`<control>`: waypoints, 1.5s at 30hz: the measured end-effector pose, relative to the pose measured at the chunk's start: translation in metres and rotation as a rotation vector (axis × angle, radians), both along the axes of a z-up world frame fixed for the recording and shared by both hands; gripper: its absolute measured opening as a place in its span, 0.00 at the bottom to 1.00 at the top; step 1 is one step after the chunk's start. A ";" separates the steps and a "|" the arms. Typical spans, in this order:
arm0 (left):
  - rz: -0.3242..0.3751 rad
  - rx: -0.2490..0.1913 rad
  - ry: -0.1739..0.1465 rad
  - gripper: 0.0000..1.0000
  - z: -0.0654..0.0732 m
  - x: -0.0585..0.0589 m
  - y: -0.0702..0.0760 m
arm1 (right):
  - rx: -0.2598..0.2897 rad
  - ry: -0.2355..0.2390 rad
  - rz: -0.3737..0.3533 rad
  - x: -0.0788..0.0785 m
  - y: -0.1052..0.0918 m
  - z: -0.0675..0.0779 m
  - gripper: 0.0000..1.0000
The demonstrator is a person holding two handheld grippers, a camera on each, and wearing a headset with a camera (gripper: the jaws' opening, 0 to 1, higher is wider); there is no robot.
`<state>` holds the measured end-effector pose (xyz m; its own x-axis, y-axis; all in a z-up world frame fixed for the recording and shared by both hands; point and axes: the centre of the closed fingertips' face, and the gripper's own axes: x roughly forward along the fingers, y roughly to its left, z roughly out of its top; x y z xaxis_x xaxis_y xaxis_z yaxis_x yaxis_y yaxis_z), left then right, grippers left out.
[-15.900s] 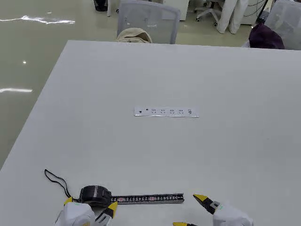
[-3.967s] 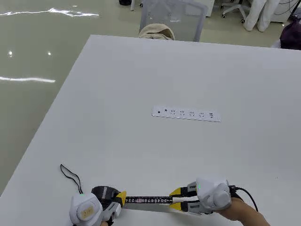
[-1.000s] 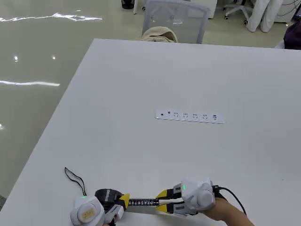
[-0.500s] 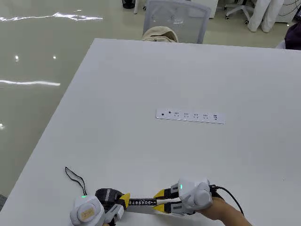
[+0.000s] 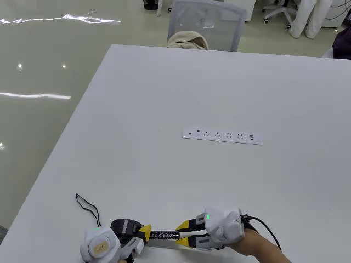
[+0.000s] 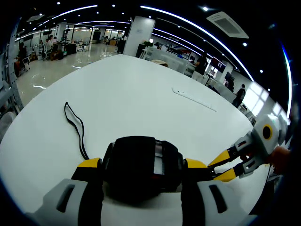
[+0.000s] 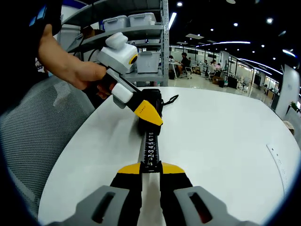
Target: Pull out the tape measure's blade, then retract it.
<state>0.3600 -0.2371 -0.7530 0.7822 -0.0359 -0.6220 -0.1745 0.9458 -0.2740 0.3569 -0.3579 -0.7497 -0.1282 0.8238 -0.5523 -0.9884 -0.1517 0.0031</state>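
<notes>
The tape measure [image 5: 125, 226] sits at the table's [image 5: 164, 98] near left edge, between the left gripper's [image 6: 141, 165] jaws. Its blade [image 5: 163, 235] runs right into the right gripper [image 7: 151, 168]. Its strap [image 5: 86, 204] lies to the left. A power strip [image 5: 222, 135] lies mid-table, and a chair [image 5: 204, 19] stands beyond the far edge.

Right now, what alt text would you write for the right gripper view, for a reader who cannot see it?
The right hand-held gripper pinches the end of a tape measure's blade over a white table. The blade runs straight to the black case, clamped by the left hand-held gripper in a person's hand.
</notes>
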 end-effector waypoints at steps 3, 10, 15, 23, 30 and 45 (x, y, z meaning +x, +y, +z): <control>-0.002 -0.001 0.000 0.64 -0.001 0.000 0.001 | 0.002 0.002 -0.001 -0.001 0.002 0.000 0.12; -0.001 -0.006 0.002 0.64 -0.002 0.000 0.001 | 0.002 0.002 0.000 -0.001 0.005 0.001 0.12; -0.001 -0.009 0.001 0.64 -0.001 0.000 0.001 | 0.001 0.000 0.004 -0.002 0.007 0.001 0.12; -0.004 -0.007 0.002 0.64 0.000 0.000 0.000 | 0.001 0.003 0.008 -0.003 0.012 0.000 0.12; -0.002 -0.013 0.000 0.64 -0.001 0.000 0.001 | 0.005 0.004 0.012 -0.003 0.016 0.000 0.12; -0.001 -0.020 0.000 0.64 0.000 0.000 0.001 | 0.008 0.008 0.019 -0.004 0.025 -0.001 0.12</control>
